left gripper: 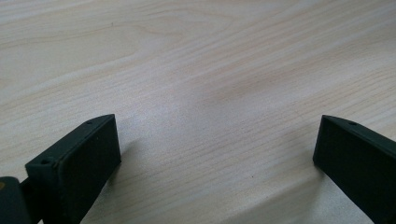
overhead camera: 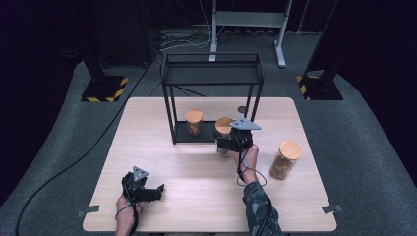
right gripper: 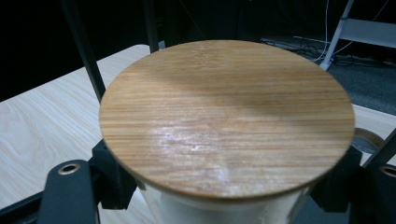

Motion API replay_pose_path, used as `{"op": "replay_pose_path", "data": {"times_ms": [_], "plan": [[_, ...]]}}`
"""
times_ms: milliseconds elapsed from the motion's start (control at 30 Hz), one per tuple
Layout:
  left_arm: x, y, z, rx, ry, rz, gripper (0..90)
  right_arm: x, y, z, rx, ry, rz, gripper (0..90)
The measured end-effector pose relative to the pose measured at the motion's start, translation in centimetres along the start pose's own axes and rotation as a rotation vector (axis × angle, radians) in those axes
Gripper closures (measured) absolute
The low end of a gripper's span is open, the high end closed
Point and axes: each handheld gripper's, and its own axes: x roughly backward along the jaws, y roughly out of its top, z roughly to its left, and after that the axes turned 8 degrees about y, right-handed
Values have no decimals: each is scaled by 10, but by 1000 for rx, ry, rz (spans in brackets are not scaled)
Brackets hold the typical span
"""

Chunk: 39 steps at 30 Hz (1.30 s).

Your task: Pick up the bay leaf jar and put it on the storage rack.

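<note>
A person's right hand (overhead camera: 247, 156) reaches forward over the middle of a pale wooden table (overhead camera: 162, 206), the camouflage sleeve (overhead camera: 259, 206) stretched out from the near edge. The right gripper (overhead camera: 225, 142) in that hand is clamped on a jar (overhead camera: 224, 129) with a round bamboo lid (right gripper: 227, 114), its black jaws pressed to the jar's sides just under the lid. In the right gripper view the lid lies close and broad, with the white body of the jar just below it. The held jar stands upright at the near right corner of a black wire rack (overhead camera: 211, 69), just in front of the rack's low shelf. Whether the jar rests on the table or is held just off it cannot be told.

A second jar (overhead camera: 193, 122) stands upright on the rack's low shelf, left of the held one. A third jar (overhead camera: 284, 160), filled with something brown, stands on the table well to the right, near the right hand but apart from it.

The left hand (overhead camera: 129, 204) rests low at the near left of the table, wrist at the table's edge. The left gripper (overhead camera: 156, 191) points to the right along the tabletop, its jaws set wide apart with bare wood between them. In the left gripper view both jaws lie close to the wood grain. A black cable (overhead camera: 64, 172) trails off the table's left side across the grey floor.
</note>
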Motion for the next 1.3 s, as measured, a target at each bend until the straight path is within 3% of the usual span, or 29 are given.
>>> {"op": "replay_pose_path", "data": {"times_ms": [1300], "plan": [[0, 0, 0, 0, 4, 0, 4, -9, 16, -10, 2, -24, -12, 240]]}}
